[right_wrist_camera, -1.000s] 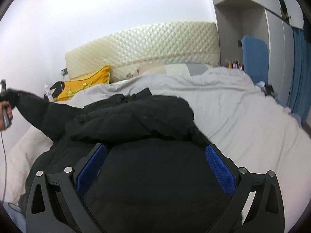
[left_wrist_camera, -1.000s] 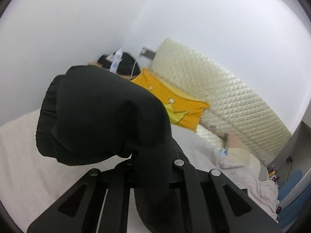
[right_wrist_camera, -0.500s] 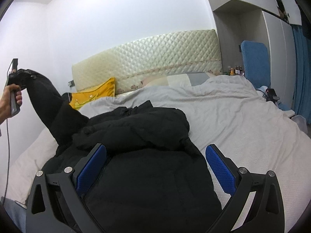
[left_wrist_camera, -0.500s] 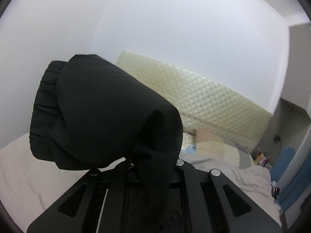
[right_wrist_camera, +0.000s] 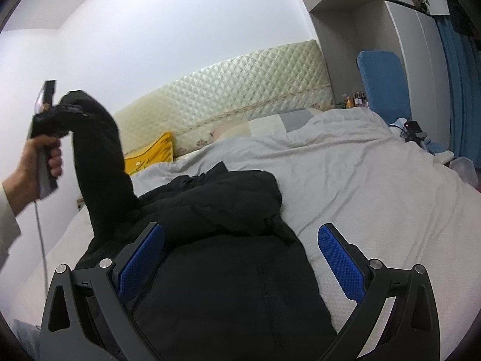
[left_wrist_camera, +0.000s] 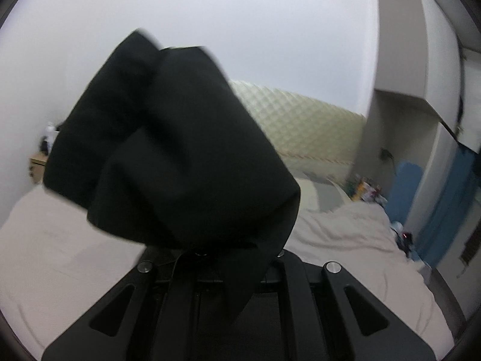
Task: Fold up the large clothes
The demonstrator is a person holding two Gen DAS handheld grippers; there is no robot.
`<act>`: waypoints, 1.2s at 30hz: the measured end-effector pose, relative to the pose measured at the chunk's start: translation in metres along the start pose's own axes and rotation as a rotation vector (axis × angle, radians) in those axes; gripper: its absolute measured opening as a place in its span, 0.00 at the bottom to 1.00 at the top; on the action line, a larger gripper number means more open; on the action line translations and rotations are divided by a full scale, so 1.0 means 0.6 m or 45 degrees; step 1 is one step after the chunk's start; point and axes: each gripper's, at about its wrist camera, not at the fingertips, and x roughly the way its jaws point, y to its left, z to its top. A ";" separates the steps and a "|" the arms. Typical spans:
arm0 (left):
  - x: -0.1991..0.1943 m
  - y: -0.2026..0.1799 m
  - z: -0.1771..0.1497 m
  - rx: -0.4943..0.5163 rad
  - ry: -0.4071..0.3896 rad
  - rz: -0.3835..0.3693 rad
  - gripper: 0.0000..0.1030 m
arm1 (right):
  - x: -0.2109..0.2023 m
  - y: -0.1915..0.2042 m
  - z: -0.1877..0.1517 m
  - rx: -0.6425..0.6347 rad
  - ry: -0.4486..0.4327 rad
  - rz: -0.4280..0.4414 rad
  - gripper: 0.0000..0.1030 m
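A large black padded jacket (right_wrist_camera: 228, 270) lies on the bed (right_wrist_camera: 375, 198), its body spread below my right gripper (right_wrist_camera: 240, 258). That gripper hovers just over it, open, with nothing between its blue pads (right_wrist_camera: 342, 264). My left gripper (right_wrist_camera: 69, 109), held by a hand (right_wrist_camera: 33, 162) at the left, is shut on the jacket's sleeve (right_wrist_camera: 99, 162) and holds it up in an arch above the bed. In the left wrist view the sleeve's cuff (left_wrist_camera: 180, 156) bulges in front of the camera and hides the left gripper's fingertips.
A quilted cream headboard (right_wrist_camera: 240, 81) runs along the far wall, with a yellow pillow (right_wrist_camera: 153, 153) at its foot. A blue chair (right_wrist_camera: 381, 81) and a tall wardrobe (right_wrist_camera: 405, 45) stand to the right of the bed. A small nightstand (left_wrist_camera: 37, 165) is at the left.
The left gripper has raised the sleeve from low beside the bed and swung it towards the jacket's body; its view turned from the yellow pillow to the wardrobe. The right gripper shifted a little.
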 end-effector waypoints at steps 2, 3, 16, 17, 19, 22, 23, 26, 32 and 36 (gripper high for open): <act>0.029 -0.030 -0.025 0.029 0.032 -0.034 0.09 | 0.000 -0.003 -0.001 0.010 -0.001 0.000 1.00; 0.046 -0.045 -0.042 0.044 0.055 -0.057 0.09 | -0.002 -0.005 -0.002 0.012 0.001 -0.001 1.00; 0.204 -0.151 -0.246 0.139 0.344 -0.171 0.09 | 0.024 -0.026 -0.003 0.056 0.029 0.021 1.00; 0.214 -0.151 -0.257 0.146 0.368 -0.170 0.09 | 0.027 -0.026 -0.004 0.058 0.034 0.022 1.00; 0.232 -0.154 -0.278 0.159 0.414 -0.155 0.09 | 0.032 -0.026 -0.005 0.062 0.042 0.027 1.00; 0.262 -0.164 -0.303 0.186 0.480 -0.134 0.09 | 0.038 -0.025 -0.007 0.057 0.049 0.025 1.00; 0.265 -0.165 -0.304 0.190 0.484 -0.132 0.09 | 0.042 -0.024 -0.008 0.055 0.056 0.024 1.00; 0.255 -0.168 -0.302 0.169 0.491 -0.146 0.09 | 0.047 -0.023 -0.009 0.050 0.066 0.023 1.00; 0.233 -0.175 -0.300 0.206 0.506 -0.153 0.12 | 0.050 -0.015 -0.011 0.021 0.063 0.008 1.00; 0.201 -0.172 -0.294 0.227 0.540 -0.155 0.27 | 0.052 -0.004 -0.007 -0.002 0.048 0.020 1.00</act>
